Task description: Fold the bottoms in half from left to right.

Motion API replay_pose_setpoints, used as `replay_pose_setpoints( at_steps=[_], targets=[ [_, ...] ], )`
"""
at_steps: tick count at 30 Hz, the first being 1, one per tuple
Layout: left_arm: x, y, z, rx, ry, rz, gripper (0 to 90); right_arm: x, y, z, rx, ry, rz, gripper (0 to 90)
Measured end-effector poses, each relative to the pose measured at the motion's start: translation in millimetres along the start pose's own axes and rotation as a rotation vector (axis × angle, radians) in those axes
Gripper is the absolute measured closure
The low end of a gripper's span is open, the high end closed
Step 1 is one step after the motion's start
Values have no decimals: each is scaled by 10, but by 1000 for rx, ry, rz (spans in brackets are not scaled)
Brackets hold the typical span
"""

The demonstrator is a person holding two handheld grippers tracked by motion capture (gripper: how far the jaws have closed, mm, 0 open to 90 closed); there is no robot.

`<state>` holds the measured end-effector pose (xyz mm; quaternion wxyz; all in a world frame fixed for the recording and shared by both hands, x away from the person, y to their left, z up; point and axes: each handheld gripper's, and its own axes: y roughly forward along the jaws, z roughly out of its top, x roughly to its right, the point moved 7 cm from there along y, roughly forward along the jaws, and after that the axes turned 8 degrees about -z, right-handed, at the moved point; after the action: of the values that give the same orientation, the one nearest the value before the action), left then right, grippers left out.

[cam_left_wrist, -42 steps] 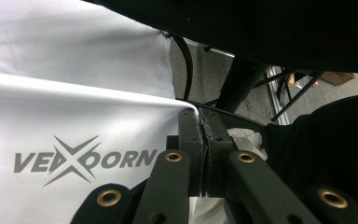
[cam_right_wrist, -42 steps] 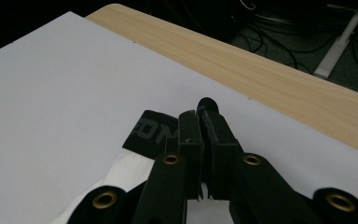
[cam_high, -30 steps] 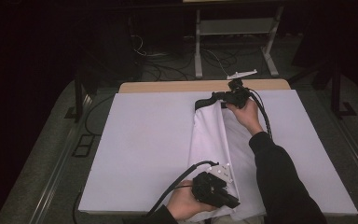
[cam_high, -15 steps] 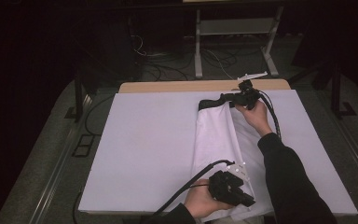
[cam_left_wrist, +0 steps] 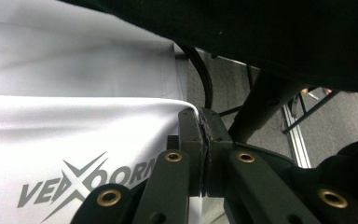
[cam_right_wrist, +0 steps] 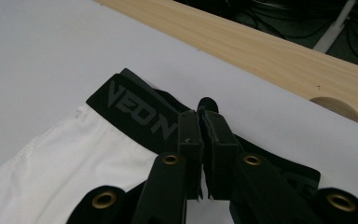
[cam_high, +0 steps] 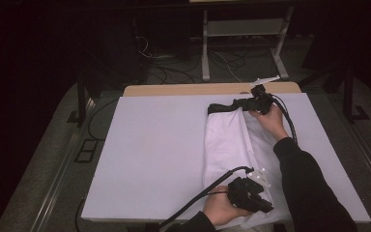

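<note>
A white garment point(cam_high: 227, 145) with a black waistband point(cam_high: 222, 107) lies folded lengthwise on the right half of the white-covered table point(cam_high: 154, 154). At the far end my right gripper point(cam_high: 245, 102) is shut on the waistband point(cam_right_wrist: 135, 112), and its jaws point(cam_right_wrist: 201, 122) pinch a fold of the black band. At the near edge my left gripper point(cam_high: 266, 207) is shut on the garment's white hem. In the left gripper view the fabric point(cam_left_wrist: 74, 130), printed with a grey logo point(cam_left_wrist: 74, 184), runs into the closed jaw tips point(cam_left_wrist: 204, 121).
A strip of bare wooden tabletop point(cam_high: 183, 89) shows beyond the white cover. Cables and a metal stand point(cam_high: 241, 43) are on the dark floor behind. Each gripper trails a black cable point(cam_high: 198, 198). My right sleeve point(cam_high: 309, 183) lies along the table's right side.
Both grippers have moved to the right, each still holding its end of the garment, and the fabric has shifted right with them.
</note>
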<state>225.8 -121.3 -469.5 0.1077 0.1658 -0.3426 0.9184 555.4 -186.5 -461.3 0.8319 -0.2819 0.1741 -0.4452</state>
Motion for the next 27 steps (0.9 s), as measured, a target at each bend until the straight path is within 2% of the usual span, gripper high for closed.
replay_pose_setpoints(
  at_steps=[4,10,18,27],
  targets=[
    [-21,119,19,-2,-13,-15,872,47,-29,3,-1,-8,-10,850],
    [-53,203,61,13,-27,-26,872,114,-64,-4,0,-12,-24,850],
    [-96,351,150,17,-37,-36,873,231,-97,-47,-28,-13,-57,850],
    [-149,501,222,46,-73,-40,873,295,-185,-18,-13,-36,-62,849]
  ],
)
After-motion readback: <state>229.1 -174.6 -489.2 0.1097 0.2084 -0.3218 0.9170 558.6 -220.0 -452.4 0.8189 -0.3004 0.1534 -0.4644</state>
